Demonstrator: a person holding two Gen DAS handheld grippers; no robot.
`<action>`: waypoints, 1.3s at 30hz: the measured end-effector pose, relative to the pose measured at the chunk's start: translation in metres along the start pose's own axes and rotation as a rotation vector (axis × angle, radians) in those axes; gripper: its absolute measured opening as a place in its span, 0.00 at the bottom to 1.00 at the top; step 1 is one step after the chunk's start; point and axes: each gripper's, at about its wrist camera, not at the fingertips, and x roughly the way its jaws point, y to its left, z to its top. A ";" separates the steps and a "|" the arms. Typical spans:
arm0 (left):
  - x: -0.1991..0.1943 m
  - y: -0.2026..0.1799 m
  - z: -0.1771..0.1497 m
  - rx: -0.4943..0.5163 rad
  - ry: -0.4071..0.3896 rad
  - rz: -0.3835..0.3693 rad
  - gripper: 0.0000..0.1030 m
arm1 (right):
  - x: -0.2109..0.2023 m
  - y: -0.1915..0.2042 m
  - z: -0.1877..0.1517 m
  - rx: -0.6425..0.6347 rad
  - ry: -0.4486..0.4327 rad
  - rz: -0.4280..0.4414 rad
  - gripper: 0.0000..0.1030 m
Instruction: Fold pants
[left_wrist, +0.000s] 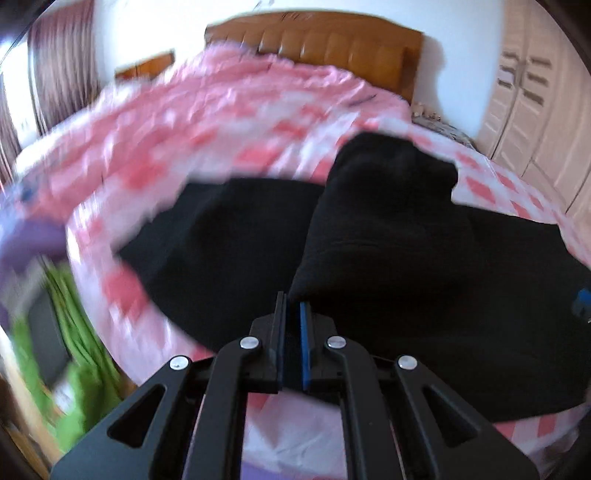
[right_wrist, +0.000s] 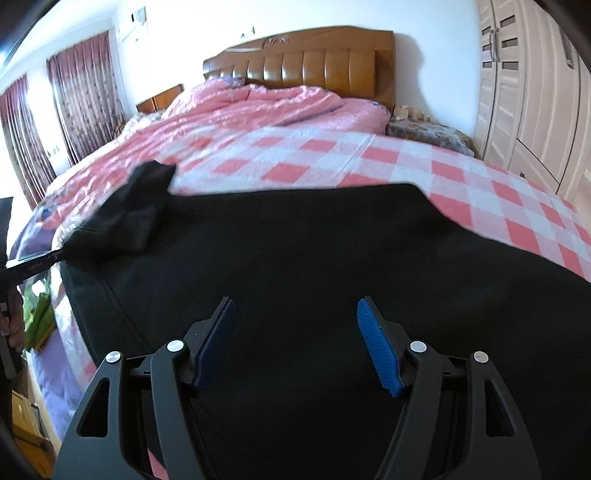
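- Pants (left_wrist: 369, 258), black, fill the middle of my left wrist view, spread flat across the checked pink-and-white bedspread (left_wrist: 258, 122).
- My left claw (left_wrist: 293, 314) sits at lower centre, clenched on a fold of the pants: the blue pads are almost together with black cloth running up from between them.
- That pinched part rises as a raised band toward upper centre of the frame, lying over the flat part of the pants.
- Behind, at top centre, stands the brown headboard (left_wrist: 332, 40); a pale wardrobe (left_wrist: 532, 96) is at the right edge, and curtains (left_wrist: 62, 59) are at upper left. The left half of this view is smeared with blur.
- At the far right edge a small patch of blue shows against the black cloth; I cannot tell what it is.

- In my right wrist view the pants (right_wrist: 314, 251) cover the whole lower half, flat on the bedspread (right_wrist: 369, 158).
- My right claw (right_wrist: 295, 343) is at lower centre, released: the blue pads stand well apart, with the black cloth below the gap and nothing between them.
- At the left edge my left claw (right_wrist: 55, 256) shows as a dark bar, with a bunched piece of the pants trailing from it toward the upper right.
- A hand (right_wrist: 14, 325) is partly in view at the far left edge below it.
- Crumpled pink quilt (right_wrist: 258, 103) lies against the headboard (right_wrist: 314, 55) at top centre.
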 end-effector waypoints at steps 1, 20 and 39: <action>0.001 0.003 -0.007 -0.006 -0.003 -0.001 0.06 | 0.003 0.001 -0.002 -0.008 0.010 -0.006 0.65; 0.019 -0.017 0.017 0.111 -0.010 0.021 0.11 | 0.002 0.140 -0.014 -0.425 0.089 0.304 0.52; -0.048 -0.045 0.061 0.111 -0.158 -0.044 0.08 | 0.016 0.176 -0.019 -0.594 0.060 0.225 0.17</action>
